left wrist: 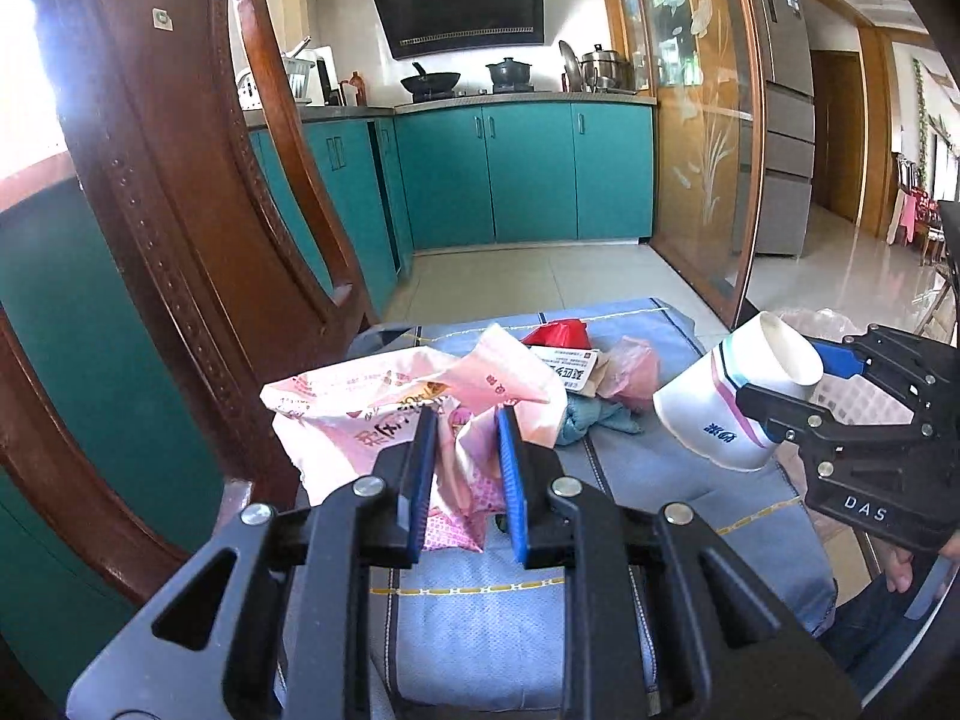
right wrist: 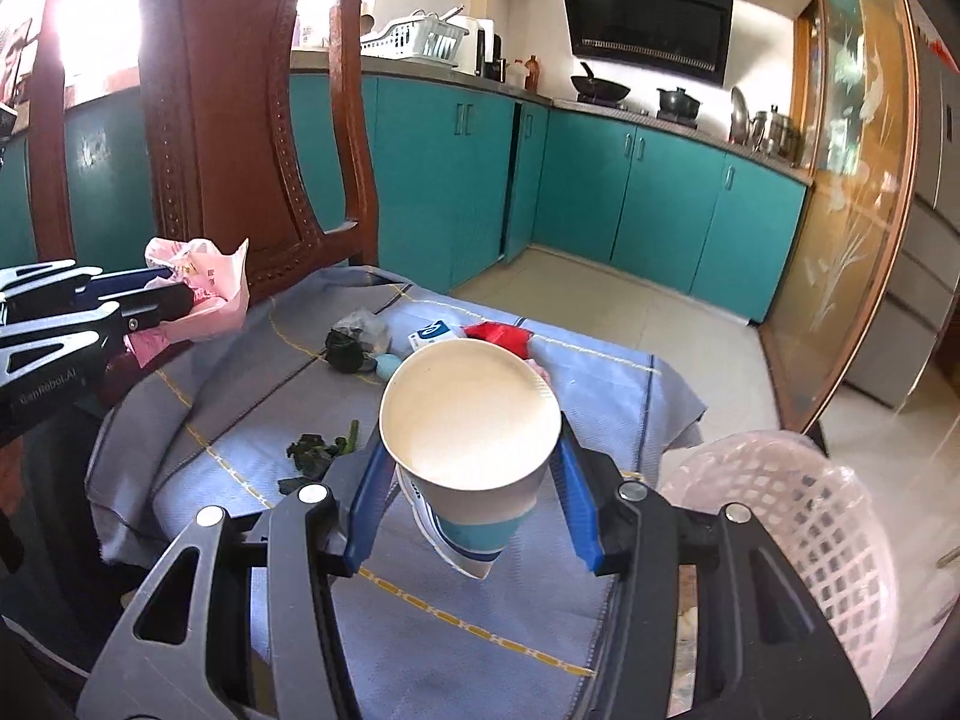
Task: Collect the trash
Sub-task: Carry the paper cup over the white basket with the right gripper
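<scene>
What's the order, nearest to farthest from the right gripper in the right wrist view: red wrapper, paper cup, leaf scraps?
1. paper cup, held in the right gripper.
2. leaf scraps, on the cloth, just left.
3. red wrapper, farther back, beyond the cup.

Each claw [left wrist: 465,468] [right wrist: 471,501]: black linkage, silver rivets, ribbed blue pads [left wrist: 513,480].

The pink wrapper [left wrist: 372,414] is thin, crinkled plastic film with a slight sheen. The cup [right wrist: 474,420] is smooth matt paper, cream inside. The cloth [right wrist: 540,384] on the surface is a woven blue-grey fabric with a fine ribbed texture and yellow stitched lines. The chair back [left wrist: 180,180] is dark, polished wood, glossy and carved with beading. The basket [right wrist: 798,516] is white latticed plastic lined with a thin translucent bag. The fingers [left wrist: 513,480] carry ridged blue plastic pads on matt black frames with shiny metal rivets.
</scene>
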